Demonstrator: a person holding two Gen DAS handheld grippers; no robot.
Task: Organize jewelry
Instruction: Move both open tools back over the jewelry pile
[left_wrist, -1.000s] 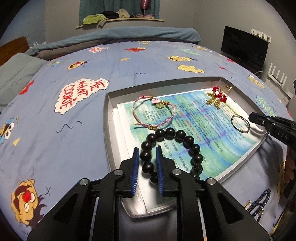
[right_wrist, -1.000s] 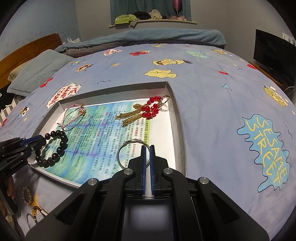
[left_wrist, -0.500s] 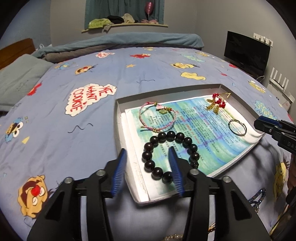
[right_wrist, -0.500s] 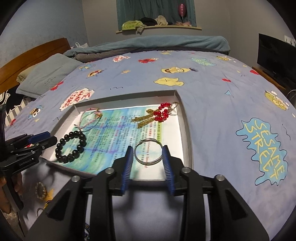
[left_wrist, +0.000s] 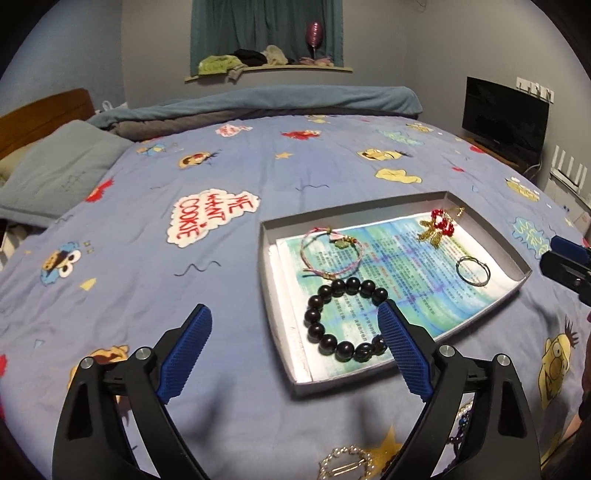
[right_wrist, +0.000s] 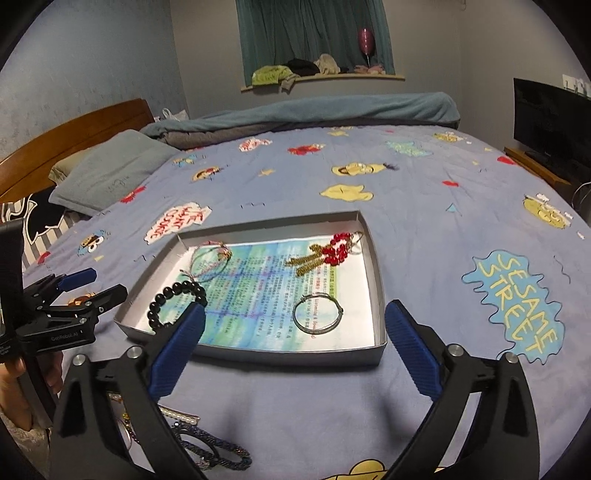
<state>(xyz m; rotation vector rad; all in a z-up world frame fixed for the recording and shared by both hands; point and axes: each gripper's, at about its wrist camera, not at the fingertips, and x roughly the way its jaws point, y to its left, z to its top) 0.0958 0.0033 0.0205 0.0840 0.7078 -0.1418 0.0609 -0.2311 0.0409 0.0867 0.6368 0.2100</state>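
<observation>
A shallow grey tray lined with printed paper lies on the bed. In it lie a black bead bracelet, a pink cord bracelet, a red bead and gold tassel piece and a silver ring bangle. My left gripper is open and empty, held back from the tray's near left corner. My right gripper is open and empty, held back from the tray's near edge.
Loose jewelry lies on the bedspread near me: a pearl hair clip and dark beaded pieces. A grey pillow lies at the left. A rolled blanket lies at the far edge of the bed. A black screen stands at the right.
Both grippers have opened wide and pulled back from the tray. The left let go of the black bead bracelet; the right let go of the silver bangle. Both now lie in the tray.
</observation>
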